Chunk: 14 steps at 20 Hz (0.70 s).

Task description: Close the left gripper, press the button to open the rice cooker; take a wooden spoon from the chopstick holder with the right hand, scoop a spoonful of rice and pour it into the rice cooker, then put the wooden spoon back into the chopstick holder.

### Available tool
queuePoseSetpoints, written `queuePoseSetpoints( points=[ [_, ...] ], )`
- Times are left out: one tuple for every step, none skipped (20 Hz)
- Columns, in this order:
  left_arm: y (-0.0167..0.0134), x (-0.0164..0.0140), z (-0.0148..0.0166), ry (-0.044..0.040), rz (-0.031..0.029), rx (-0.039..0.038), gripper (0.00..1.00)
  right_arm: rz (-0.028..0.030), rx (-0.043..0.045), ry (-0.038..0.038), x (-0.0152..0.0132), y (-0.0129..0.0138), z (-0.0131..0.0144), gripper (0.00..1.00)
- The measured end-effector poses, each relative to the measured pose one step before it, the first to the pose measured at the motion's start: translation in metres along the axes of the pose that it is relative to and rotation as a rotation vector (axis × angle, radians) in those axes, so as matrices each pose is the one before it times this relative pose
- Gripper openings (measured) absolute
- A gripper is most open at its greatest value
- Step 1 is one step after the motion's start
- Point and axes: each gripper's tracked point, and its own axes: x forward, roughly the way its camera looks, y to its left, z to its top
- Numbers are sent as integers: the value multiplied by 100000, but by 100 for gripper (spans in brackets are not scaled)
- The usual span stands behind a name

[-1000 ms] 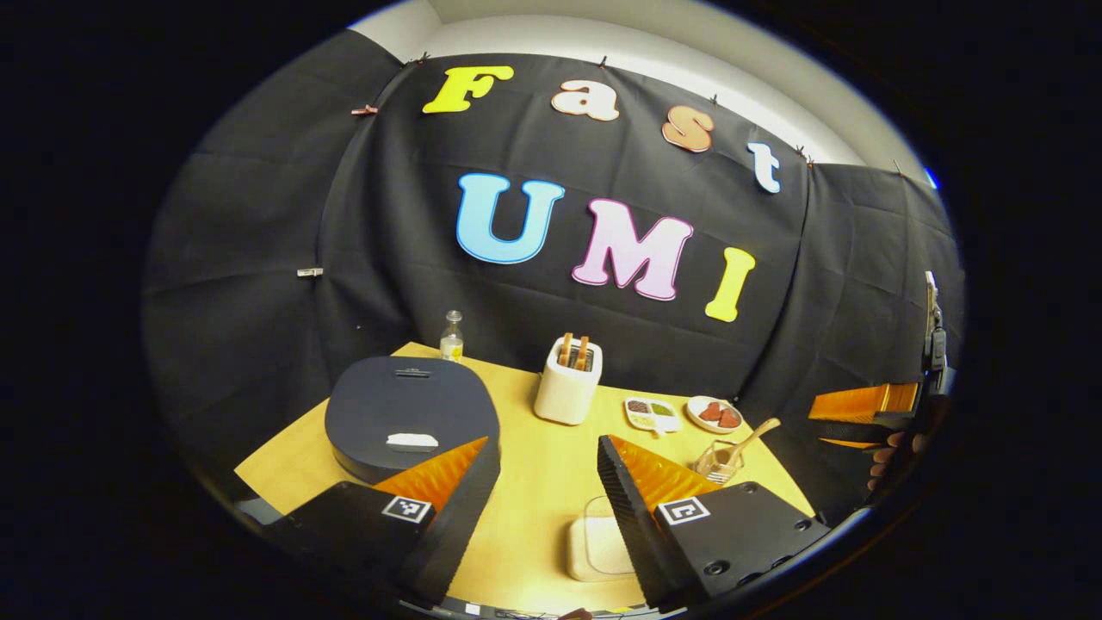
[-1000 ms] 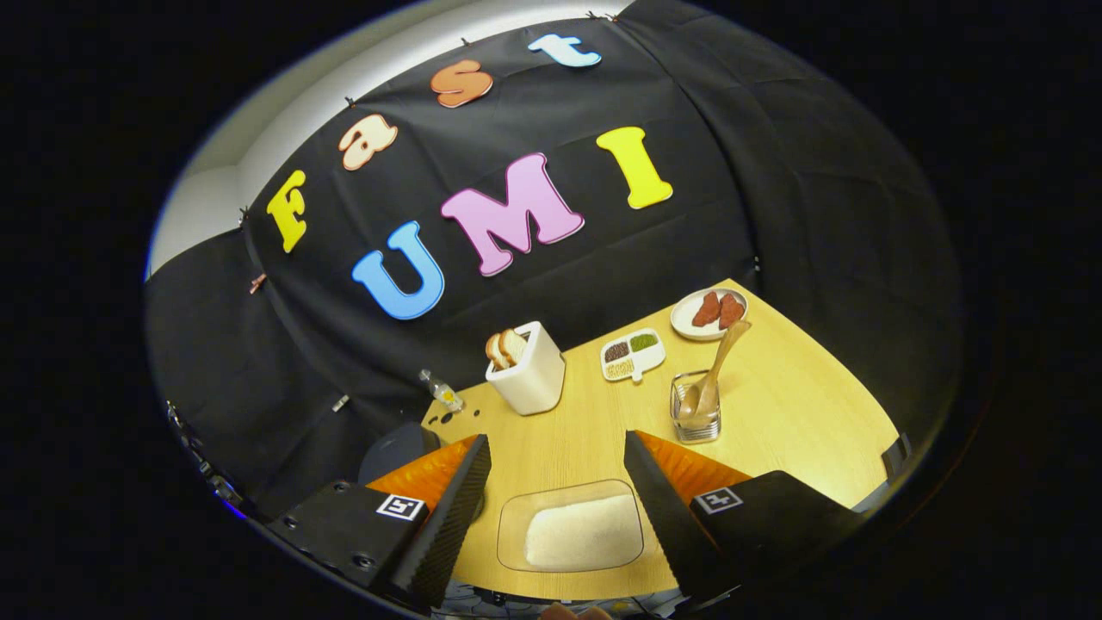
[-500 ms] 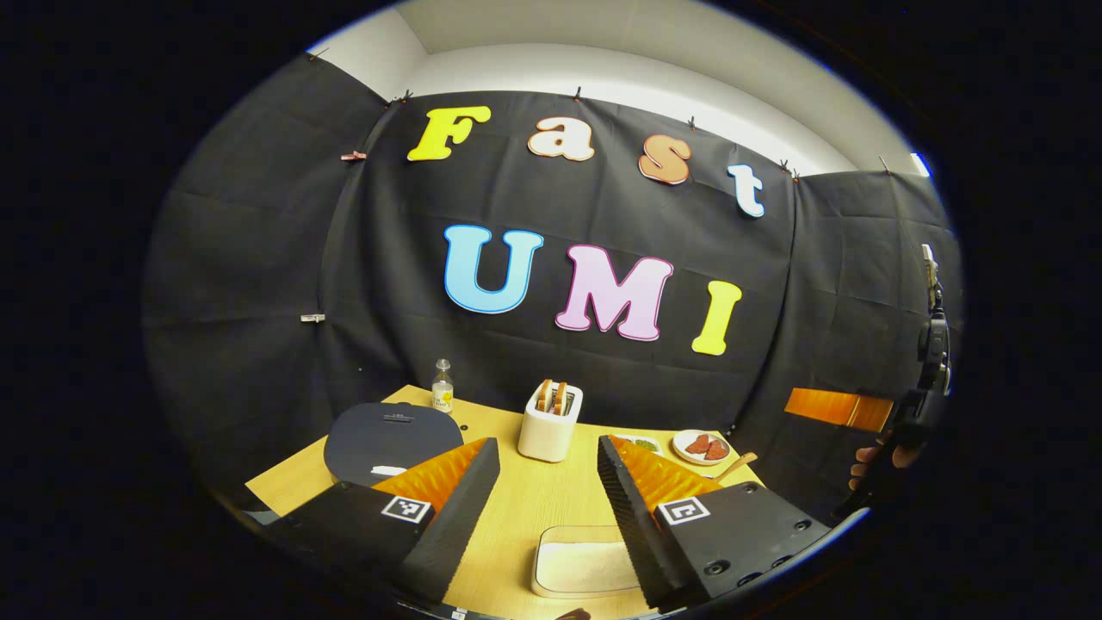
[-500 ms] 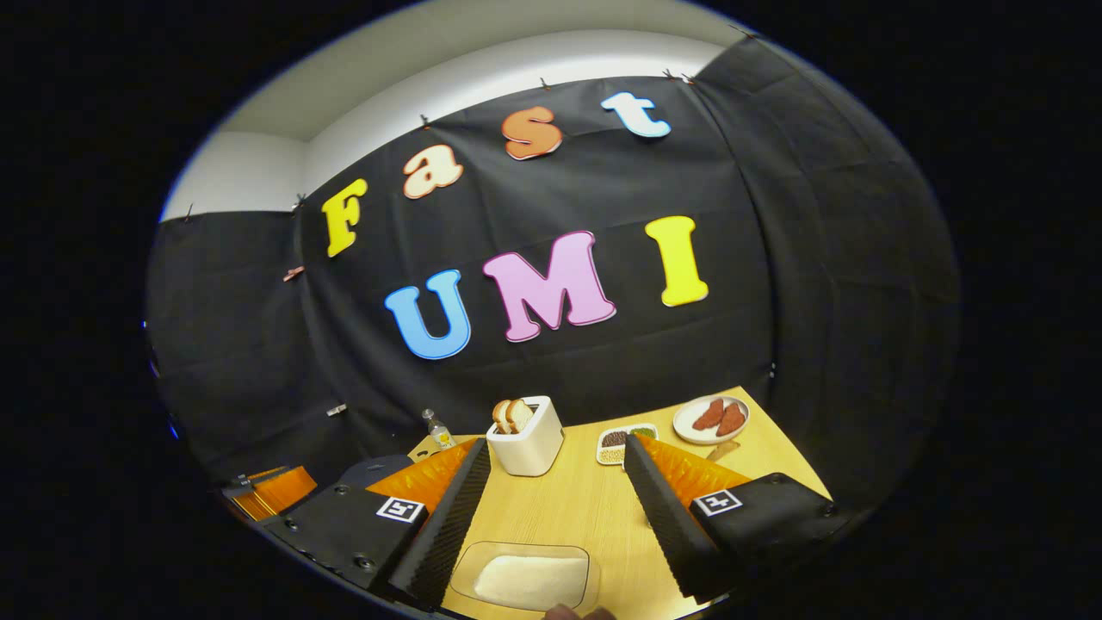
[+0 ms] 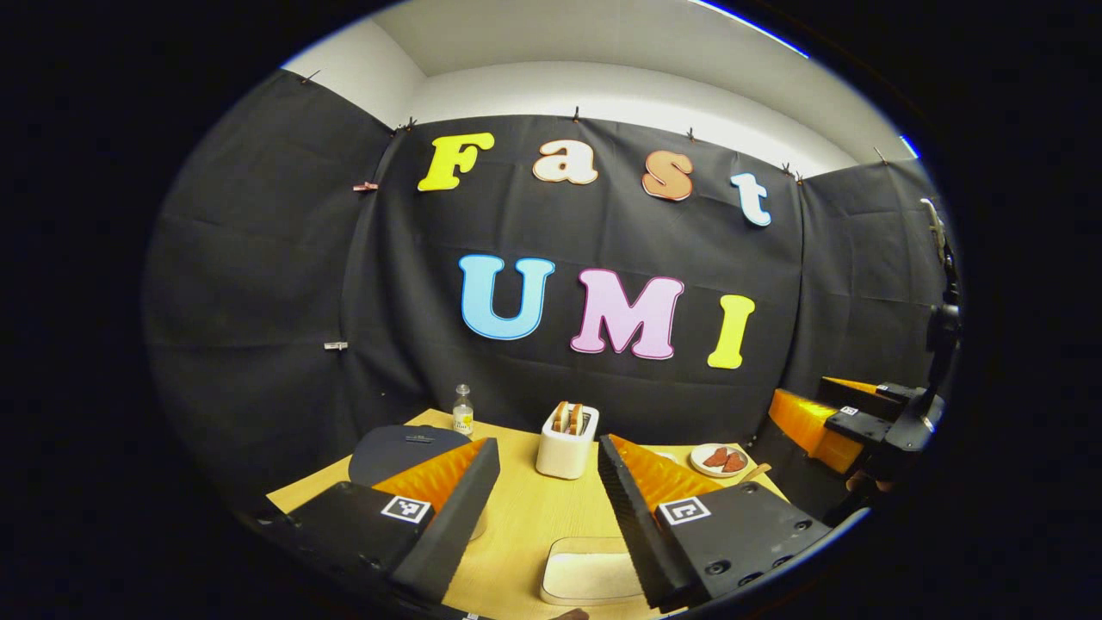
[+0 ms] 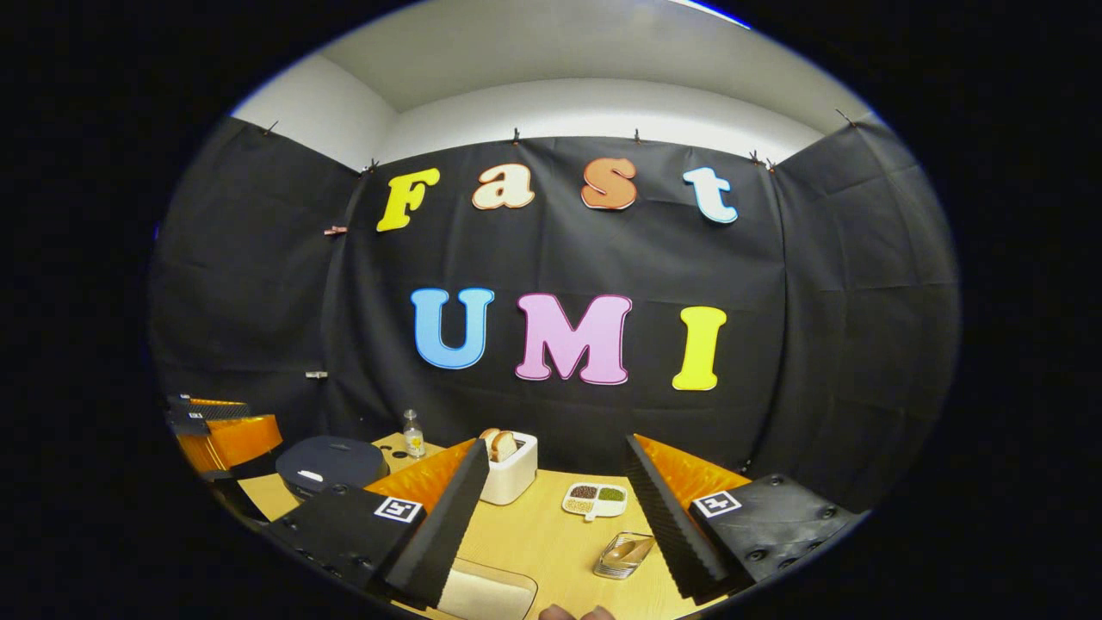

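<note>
A: Wooden bench (image 5: 525,517) is sliding low in both views now; a moment ago the cameras were looking down on it, and they are tipping up toward the booth wall. Both grippers are lifting and levelling.

B: Meaning nothing is started, judging by the layout. The rice cooker (image 5: 405,443) is sitting shut at lower left of the left gripper view, its lid down.

A: And the left gripper (image 5: 542,491) is carrying its jaws spread wide, holding nothing, though the task wants them pressed together before the button press.

B: The right gripper (image 6: 555,499) is likewise holding its jaws wide apart and empty. The wooden spoon (image 6: 628,547) is resting in the chopstick holder (image 6: 622,555), low and right of centre in the right gripper view.

A: The rice tray (image 5: 594,577) is lying at the bottom between the left jaws, near the bench's front edge.

B: Both tools are pointing roughly level, forward at the wall, well above everything.
</note>
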Motion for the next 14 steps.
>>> queuePoseSetpoints(
  points=[
    [156,80,167,-775,131,411,81,-2020,-743,703,-41,-552,-101,98],
    [116,128,265,-1069,-216,217,82,-2035,625,385,48,-860,126,95],
    [16,134,399,-1431,-580,421,82,-2356,1215,26,24,-612,137,97],
    [151,241,361,-1175,-296,688,83,-2221,948,548,293,-561,-19,97],
    [133,464,11,-264,-665,783,84,-2081,-6,645,59,-524,-208,97],
    [75,464,-52,378,-1043,287,81,-1828,-544,175,128,-523,-76,97],
    [197,232,-279,636,-521,-364,82,-1494,-1086,-248,159,-278,62,97],
    [220,234,-126,535,-253,-590,88,-495,-976,-51,126,24,-35,97],
    [240,172,12,149,-17,-602,89,500,-680,304,66,415,-131,97],
    [241,77,43,-136,-22,-490,89,484,-814,192,-16,456,-66,98],
    [117,169,-11,-278,-156,-213,89,158,-960,-331,21,191,96,98],
    [142,150,-53,0,-140,100,89,-405,-808,-74,-16,-19,6,98],
    [-14,155,-87,48,-569,48,89,-241,-140,23,-52,50,25,97],
    [-3,118,53,-177,-612,317,90,-293,-71,156,32,135,68,97]
  ],
)
